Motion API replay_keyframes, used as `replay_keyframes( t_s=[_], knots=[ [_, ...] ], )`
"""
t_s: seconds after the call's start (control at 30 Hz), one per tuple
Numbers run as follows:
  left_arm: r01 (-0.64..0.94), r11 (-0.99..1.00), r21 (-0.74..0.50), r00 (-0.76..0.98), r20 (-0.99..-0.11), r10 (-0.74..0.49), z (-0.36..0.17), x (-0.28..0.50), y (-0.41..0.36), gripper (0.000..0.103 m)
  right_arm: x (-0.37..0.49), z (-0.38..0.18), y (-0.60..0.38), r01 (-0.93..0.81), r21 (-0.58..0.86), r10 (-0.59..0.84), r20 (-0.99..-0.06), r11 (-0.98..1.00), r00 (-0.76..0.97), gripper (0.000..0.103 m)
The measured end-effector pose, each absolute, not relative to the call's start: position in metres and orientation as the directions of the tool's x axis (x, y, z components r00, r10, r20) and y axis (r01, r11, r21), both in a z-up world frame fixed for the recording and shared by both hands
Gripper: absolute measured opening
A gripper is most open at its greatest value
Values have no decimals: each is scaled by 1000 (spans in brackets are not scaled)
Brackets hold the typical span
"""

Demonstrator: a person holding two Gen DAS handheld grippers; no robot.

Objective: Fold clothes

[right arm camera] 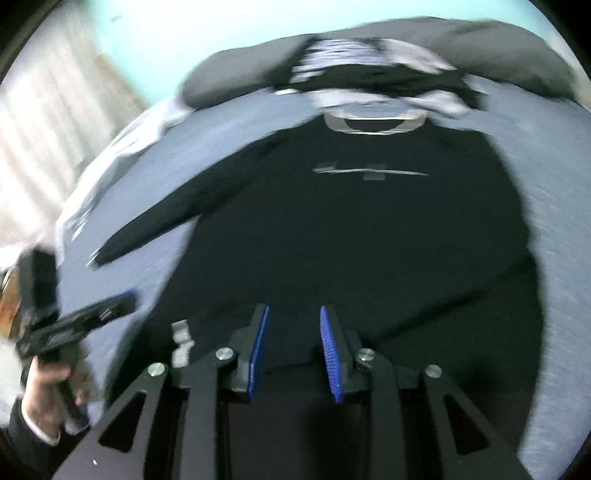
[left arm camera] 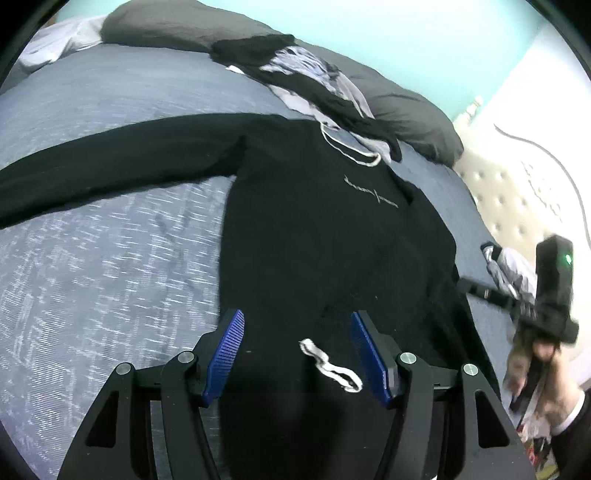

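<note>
Across the black sweater's point(left arm camera: 314, 229) chest runs pale script (blurred, unreadable).

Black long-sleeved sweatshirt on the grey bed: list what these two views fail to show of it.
- Black long-sleeved sweatshirt: hem hidden below the open left tool in the left wrist view.
- Its right sleeve: cut off past the bed edge there.
- Pale chest lettering: smeared by motion blur in the right wrist view; too small in the left.
- Left cuff: blurred.

I see a grey-blue bedspread point(left arm camera: 92, 240) filling the near view, dark grey pillows point(left arm camera: 177, 26) at the far end, pale turquoise wall point(left arm camera: 406, 40) behind, cream tufted headboard point(left arm camera: 517, 199) on the right
</note>
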State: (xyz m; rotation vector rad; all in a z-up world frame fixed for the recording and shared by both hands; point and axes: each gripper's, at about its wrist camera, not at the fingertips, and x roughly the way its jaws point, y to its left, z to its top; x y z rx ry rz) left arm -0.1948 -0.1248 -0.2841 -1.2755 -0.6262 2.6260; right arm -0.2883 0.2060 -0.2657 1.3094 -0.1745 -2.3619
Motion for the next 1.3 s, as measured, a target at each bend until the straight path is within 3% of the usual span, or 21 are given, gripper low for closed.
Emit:
replay_keyframes(
  t_s=[0.2, 0.43, 0.73, 1.17, 1.3],
  knots=[
    [4, -910, -415, -597, -731, 331, -290, -203, -109, 64, -321, -271, 289, 99, 146, -176, -847, -984, -502, 29],
    [-2, -917, -400, -563, -757, 331, -303, -212, -102, 64, -350, -285, 334, 45, 82, -93, -866, -996, -492, 29],
    [-5, -929, -370, -535, -784, 315, -316, -215, -98, 64, -375, -303, 321, 119, 36, -92, -858, -992, -506, 29],
    [-13, -937, -350, -516, -800, 306, -324, -218, -95, 64, -403, -317, 339, 32, 42, -52, -832, -999, -552, 29],
    [-11, -936, -353, -510, -803, 309, -324, -219, -95, 64, -405, -321, 330, 84, 29, -70, -835, -996, -545, 29]
  ],
)
